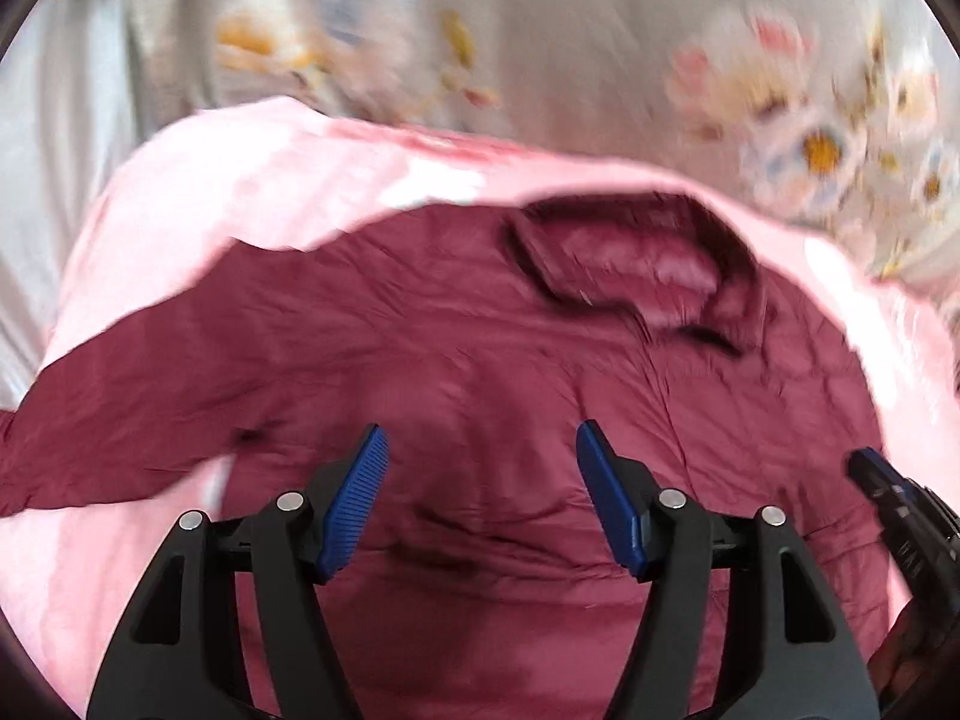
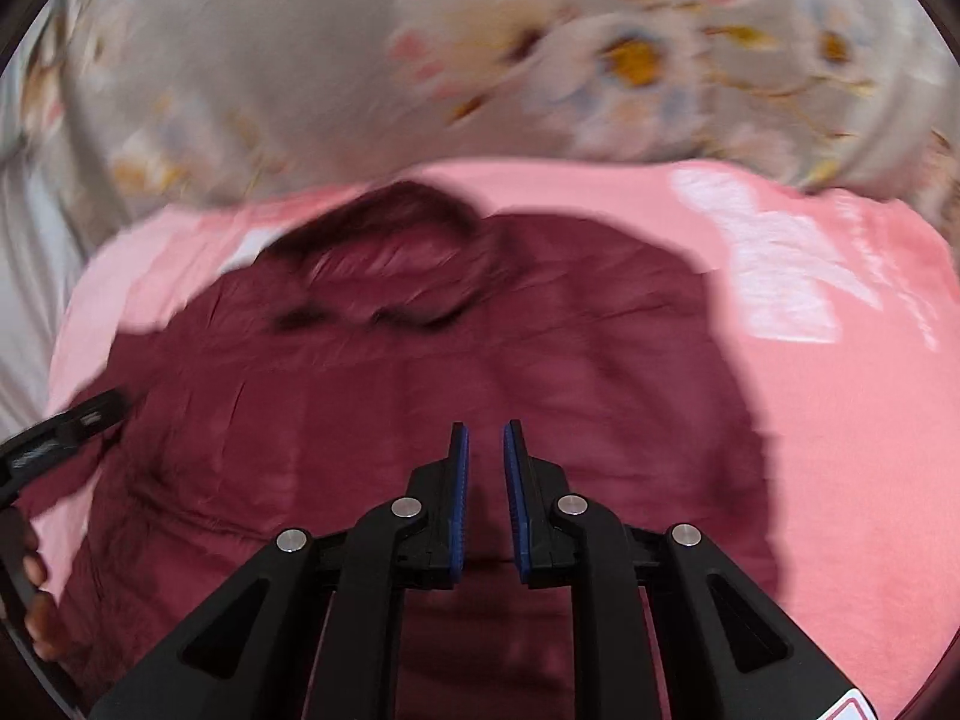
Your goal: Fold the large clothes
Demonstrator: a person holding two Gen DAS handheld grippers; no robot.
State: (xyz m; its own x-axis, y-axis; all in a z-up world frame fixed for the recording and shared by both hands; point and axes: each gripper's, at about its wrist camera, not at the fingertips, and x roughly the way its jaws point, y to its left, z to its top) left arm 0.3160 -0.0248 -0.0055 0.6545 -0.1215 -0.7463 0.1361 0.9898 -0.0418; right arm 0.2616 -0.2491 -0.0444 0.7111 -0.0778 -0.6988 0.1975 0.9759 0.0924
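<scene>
the left tongs (image 1: 480, 474) hung above the maroon jacket (image 1: 456, 360) with their blue pads (image 1: 354, 504) spread wide apart and nothing between them, fully released. the jacket lay spread flat on a pink sheet (image 1: 180, 198), its collar (image 1: 630, 264) toward the far side and one sleeve (image 1: 108, 420) stretched out to the left across the pink cloth. the fabric looked crinkled and slightly quilted, though the picture was blurred. beyond the pink sheet lay a grey floral bedcover (image 1: 540, 60) with white and yellow daisies. at the right edge of the left wrist view, the tip of the right tongs (image 1: 888, 492) showed over the jacket's side.

in the right wrist view, the left tongs (image 2: 66, 426) appeared at the left edge, with part of the person's hand (image 2: 36, 600) below them. the maroon jacket (image 2: 420, 396) filled the middle, collar (image 2: 390, 246) on the far side, resting on the pink sheet (image 2: 840, 420), which bore blurred white printing (image 2: 774, 264) on its right part. the right tongs (image 2: 485, 438) hovered over the jacket's body with their blue pads (image 2: 459, 480) drawn close together, a narrow gap left between them; no cloth was visibly caught in that gap. the floral bedcover (image 2: 300, 60) ran across the top.
</scene>
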